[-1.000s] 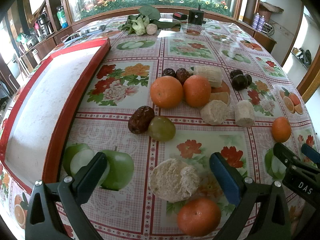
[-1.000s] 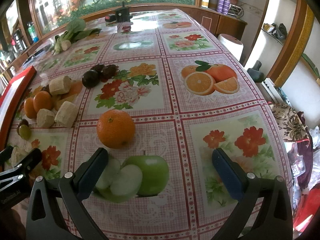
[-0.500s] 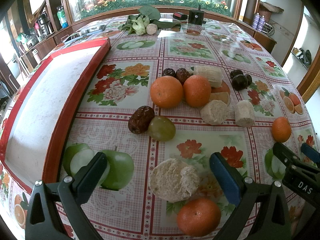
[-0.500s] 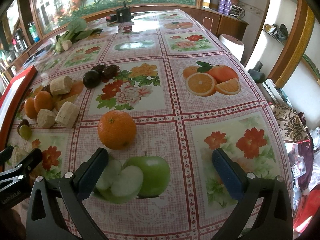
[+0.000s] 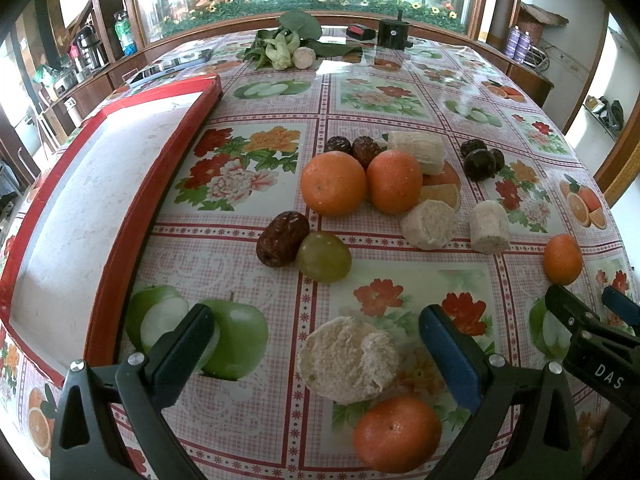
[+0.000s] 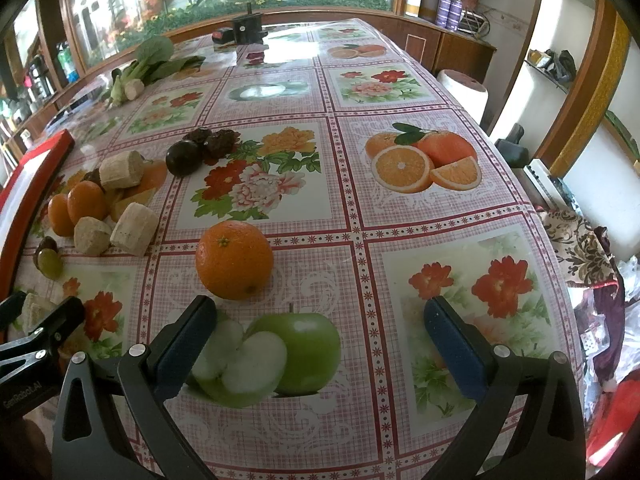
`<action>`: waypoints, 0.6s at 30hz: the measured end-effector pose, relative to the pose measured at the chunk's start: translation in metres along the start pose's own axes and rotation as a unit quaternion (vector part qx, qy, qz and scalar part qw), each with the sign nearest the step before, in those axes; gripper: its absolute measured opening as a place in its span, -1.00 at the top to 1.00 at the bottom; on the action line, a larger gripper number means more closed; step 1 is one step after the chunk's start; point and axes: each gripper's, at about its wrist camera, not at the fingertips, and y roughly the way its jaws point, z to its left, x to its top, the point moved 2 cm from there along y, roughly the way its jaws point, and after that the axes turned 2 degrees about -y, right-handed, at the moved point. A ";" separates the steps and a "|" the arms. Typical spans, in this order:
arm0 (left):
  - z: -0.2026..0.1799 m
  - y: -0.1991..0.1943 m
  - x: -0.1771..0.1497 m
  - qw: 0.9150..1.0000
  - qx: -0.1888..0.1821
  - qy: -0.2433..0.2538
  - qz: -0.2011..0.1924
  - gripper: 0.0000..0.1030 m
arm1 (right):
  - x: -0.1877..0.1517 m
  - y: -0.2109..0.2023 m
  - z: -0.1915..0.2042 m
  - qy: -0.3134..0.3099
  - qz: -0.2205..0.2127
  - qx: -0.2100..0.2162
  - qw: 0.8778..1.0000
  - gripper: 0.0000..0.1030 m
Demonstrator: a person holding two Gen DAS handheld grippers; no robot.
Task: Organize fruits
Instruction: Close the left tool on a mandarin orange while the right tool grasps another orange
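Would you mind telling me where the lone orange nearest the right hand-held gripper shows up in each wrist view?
Left wrist view: the lone orange sits small at the far right edge, just above the tip of the right hand-held gripper.
Right wrist view: the same orange is large, left of centre, just beyond the left finger.
Shared landmark: the two pale cut chunks lying to its left.

We see a glossy plastic tablecloth (image 5: 372,92), a red-rimmed tray (image 5: 132,224) with a matt, speckled white surface, and dimpled, shiny oranges (image 5: 333,182).
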 end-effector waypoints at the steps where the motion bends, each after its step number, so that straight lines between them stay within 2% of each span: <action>1: 0.000 0.000 0.000 1.000 0.000 0.000 0.000 -1.00 | 0.000 0.000 0.000 0.000 0.000 0.000 1.000 -1.00; 5: 0.000 0.000 0.000 1.000 0.000 0.000 0.000 -1.00 | 0.000 0.000 0.001 -0.014 0.005 0.003 1.000 -1.00; 12: 0.003 0.001 0.004 1.000 -0.006 0.011 0.016 -1.00 | 0.005 -0.001 -0.001 -0.066 0.057 0.020 0.996 -1.00; 15: 0.007 0.001 0.004 0.999 -0.010 0.012 0.030 -1.00 | 0.005 -0.013 -0.012 -0.062 0.043 0.019 0.997 -1.00; 18: 0.015 -0.014 0.002 0.999 -0.023 0.029 0.014 -1.00 | 0.006 -0.022 -0.021 -0.066 0.031 0.020 0.997 -1.00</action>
